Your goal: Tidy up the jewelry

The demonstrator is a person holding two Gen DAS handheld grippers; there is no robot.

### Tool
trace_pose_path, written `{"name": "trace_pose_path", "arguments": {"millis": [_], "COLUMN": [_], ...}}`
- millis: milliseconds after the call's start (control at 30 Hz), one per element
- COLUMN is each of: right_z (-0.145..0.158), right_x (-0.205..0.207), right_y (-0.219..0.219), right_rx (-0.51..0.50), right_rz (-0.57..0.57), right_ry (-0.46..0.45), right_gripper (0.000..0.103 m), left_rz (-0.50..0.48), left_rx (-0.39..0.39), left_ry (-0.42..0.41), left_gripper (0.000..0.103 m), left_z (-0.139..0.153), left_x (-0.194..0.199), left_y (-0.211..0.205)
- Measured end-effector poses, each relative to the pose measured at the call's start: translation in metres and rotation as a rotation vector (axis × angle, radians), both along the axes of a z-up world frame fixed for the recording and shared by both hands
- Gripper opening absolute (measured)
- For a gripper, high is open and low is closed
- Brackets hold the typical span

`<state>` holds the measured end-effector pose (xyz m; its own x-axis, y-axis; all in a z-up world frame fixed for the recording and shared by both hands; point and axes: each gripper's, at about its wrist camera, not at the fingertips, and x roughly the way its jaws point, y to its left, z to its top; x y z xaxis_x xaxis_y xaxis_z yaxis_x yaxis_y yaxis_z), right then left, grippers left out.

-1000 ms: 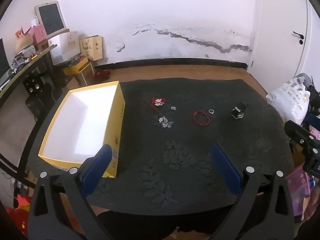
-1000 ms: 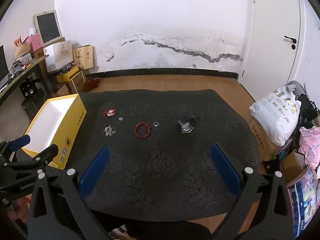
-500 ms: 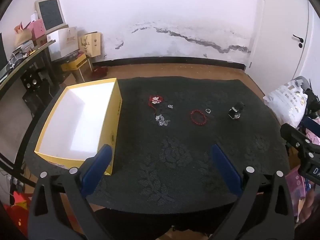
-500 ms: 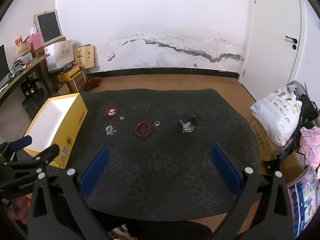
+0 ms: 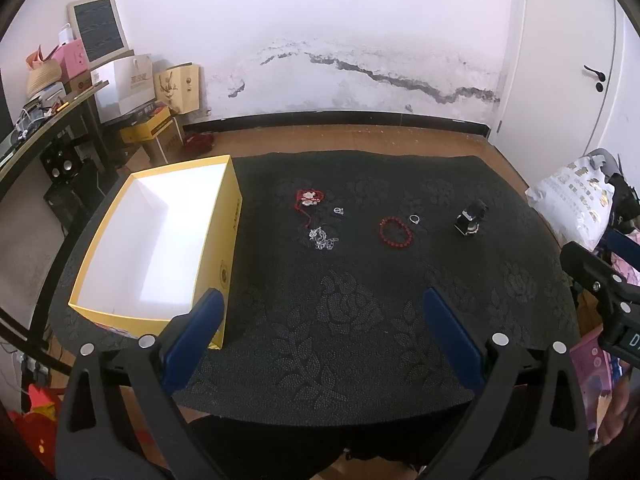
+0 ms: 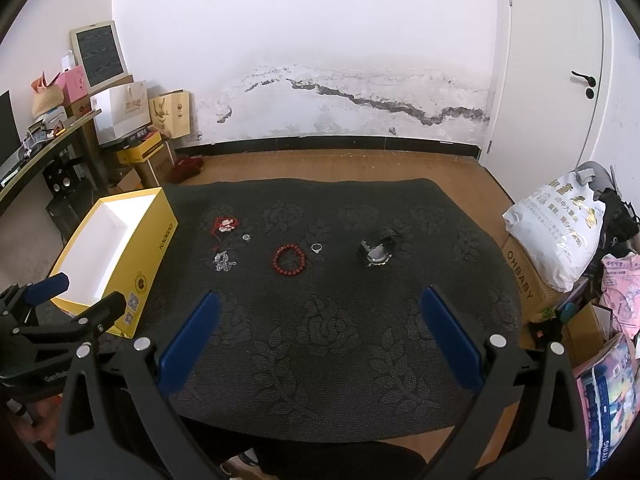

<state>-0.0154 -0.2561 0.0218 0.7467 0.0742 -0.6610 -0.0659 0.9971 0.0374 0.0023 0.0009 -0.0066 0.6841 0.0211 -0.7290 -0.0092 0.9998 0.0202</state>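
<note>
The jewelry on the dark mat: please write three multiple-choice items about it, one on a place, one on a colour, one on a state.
1. Where does the yellow box stand, seen from the right wrist view?
A. left of the jewelry
B. right of the watch
C. on the wooden floor

2. What colour is the bead bracelet?
A. blue
B. red
C. green

3. How is the right claw?
A. shut on the silver ring
B. shut on nothing
C. open, holding nothing

Key: 1 A, the box sits at the left edge of the mat. 2 B, its beads are red. 3 C, its blue fingers stand wide apart above bare mat, and the silver ring lies untouched.
</note>
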Motion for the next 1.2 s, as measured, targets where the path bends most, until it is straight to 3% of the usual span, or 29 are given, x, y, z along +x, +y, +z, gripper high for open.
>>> {"name": "trace_pose_path", "arguments": {"millis": [1200], "right_z": [0.0013], "right_x": [-0.0006], "right_y": [0.0007], "right_rx": [0.002], "right_rz": [0.004], "right_ry": [0.001], "right_gripper": [0.097], "left_rz": [0.007], "left_rx": [0.006], "left_ry": [0.004], "left_gripper": [0.097], "left_z": [0.0004], "left_x": [-0.001], "left_y": [-0.0012]}}
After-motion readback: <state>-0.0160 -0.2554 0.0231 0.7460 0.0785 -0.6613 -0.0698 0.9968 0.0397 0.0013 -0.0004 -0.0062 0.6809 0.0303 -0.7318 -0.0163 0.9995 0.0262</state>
